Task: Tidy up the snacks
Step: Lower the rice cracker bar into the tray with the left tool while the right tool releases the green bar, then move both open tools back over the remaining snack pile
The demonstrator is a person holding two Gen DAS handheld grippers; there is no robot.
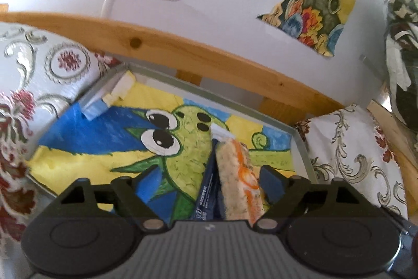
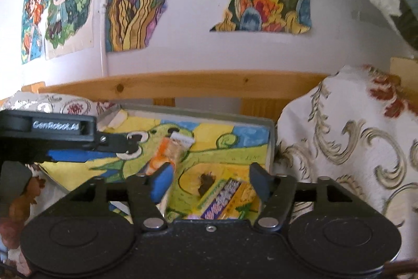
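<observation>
Left tongs (image 1: 209, 182) wide open around snack packet (image 1: 239, 174), right tongs (image 2: 210, 182) open, painted tray (image 1: 300, 145), postered wall (image 2: 190, 49).

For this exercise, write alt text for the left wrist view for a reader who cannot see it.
A snack packet in orange and white stands on edge between the wide-open fingers of the left gripper. Under it lies a framed cartoon painting of a green creature, flanked by patterned cushions.

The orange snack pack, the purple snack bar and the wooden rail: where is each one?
Orange snack pack (image 1: 239, 182), left wrist view, middle of its speckled face.
Purple snack bar (image 2: 222, 196), right wrist view, centre of its wrapper.
Wooden rail (image 2: 183, 85), right wrist view, middle of the plank.
</observation>
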